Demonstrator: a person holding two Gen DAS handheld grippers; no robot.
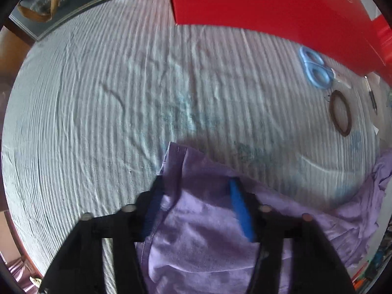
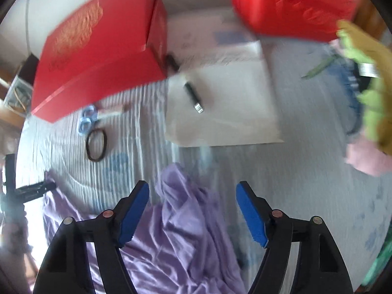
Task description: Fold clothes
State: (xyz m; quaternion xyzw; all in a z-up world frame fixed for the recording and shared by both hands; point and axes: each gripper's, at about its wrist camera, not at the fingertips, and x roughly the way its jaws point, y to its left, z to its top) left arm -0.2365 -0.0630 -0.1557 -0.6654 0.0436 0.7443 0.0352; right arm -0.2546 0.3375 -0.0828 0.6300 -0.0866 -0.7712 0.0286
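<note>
Low in both frames, the lilac garment [image 1: 208, 240] lies crumpled on the striped sheet [image 1: 98, 122]. The left gripper [image 1: 198, 210] is pinching a hemmed edge of it; the right gripper [image 2: 192, 213] hovers spread over a rumpled ridge. Looks like the spreading-out stage; next the right needs an edge. Only the right view shows the white paper [image 2: 232, 112] and the pen [image 2: 193, 96].

From my right wrist camera, the box [image 2: 98, 56] stands at the far left on the bedsheet [image 2: 306, 171]. Scissors [image 2: 87, 120] lie just before the box, the hair tie [image 2: 96, 144] nearer still. Right of the box a pen [image 2: 193, 96] rests on paper [image 2: 225, 112]. The garment [image 2: 181, 232] lies nearest me.
</note>
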